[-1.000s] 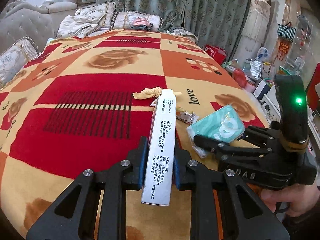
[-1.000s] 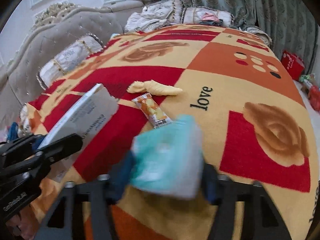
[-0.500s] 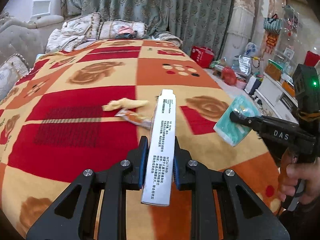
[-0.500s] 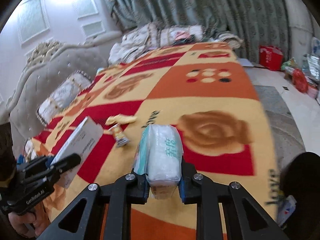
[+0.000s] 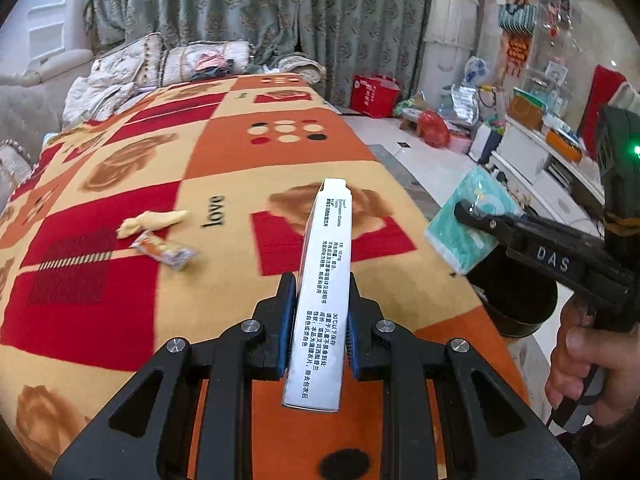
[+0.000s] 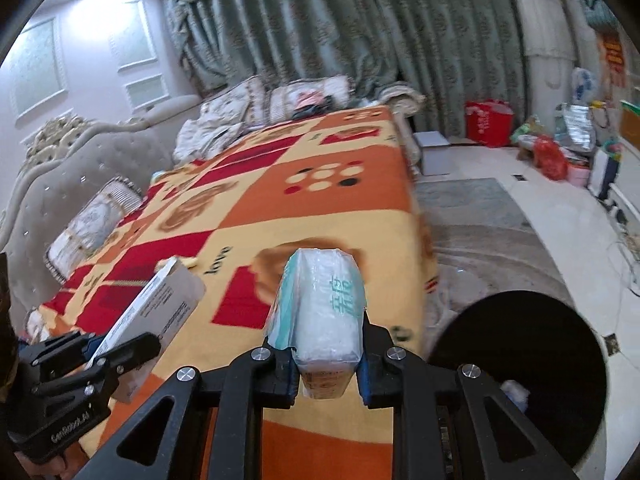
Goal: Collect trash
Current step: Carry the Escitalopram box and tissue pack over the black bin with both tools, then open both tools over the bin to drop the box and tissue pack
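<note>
My left gripper [image 5: 318, 308] is shut on a long white medicine box [image 5: 324, 280] with black print, held above the patterned bed cover [image 5: 240, 148]. My right gripper [image 6: 326, 354] is shut on a teal and white tissue pack [image 6: 320, 312], seen from the side as tissue pack [image 5: 460, 224] in the left wrist view, near the bed's right edge. A black round bin [image 6: 520, 364] stands on the floor just right of and below the right gripper. On the cover lie a snack wrapper [image 5: 164, 250] and a pale crumpled scrap [image 5: 152, 222].
The bed's headboard [image 6: 44, 184] and pillows [image 6: 248, 108] lie to the left and back. Curtains hang behind. A red bag [image 6: 488, 122], boxes and clutter sit on the floor at the back right, with a white cabinet [image 5: 536, 168] along the wall.
Both grippers swung right toward the bed's edge with their loads. The right gripper closed tight on the tissue pack and lifted it off the cover. The black bin came into view.
</note>
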`<action>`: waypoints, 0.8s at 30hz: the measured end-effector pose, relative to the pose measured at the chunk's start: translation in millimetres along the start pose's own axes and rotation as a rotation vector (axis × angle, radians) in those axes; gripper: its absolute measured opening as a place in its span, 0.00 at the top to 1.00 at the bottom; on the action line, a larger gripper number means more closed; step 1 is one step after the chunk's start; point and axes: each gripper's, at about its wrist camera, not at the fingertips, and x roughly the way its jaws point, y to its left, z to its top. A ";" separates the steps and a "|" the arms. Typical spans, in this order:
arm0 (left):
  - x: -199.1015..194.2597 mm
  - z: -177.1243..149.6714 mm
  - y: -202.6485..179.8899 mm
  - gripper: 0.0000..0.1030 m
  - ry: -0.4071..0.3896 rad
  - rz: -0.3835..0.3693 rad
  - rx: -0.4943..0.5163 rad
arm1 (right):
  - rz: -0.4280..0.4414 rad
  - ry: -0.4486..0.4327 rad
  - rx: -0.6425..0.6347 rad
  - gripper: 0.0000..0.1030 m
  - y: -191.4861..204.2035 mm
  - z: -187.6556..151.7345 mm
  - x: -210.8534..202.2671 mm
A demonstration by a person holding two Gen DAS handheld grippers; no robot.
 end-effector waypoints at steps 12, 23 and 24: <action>20.8 13.7 -52.1 0.81 0.014 -0.067 0.072 | -0.154 -0.001 0.114 0.80 -79.9 -2.8 -26.7; 72.5 34.0 -136.8 0.80 0.107 -0.315 0.155 | -0.262 0.124 0.220 0.73 -134.9 -14.6 -15.2; 78.5 34.4 -141.6 0.79 0.124 -0.322 0.153 | -0.271 0.124 0.228 0.67 -136.7 -14.1 -15.5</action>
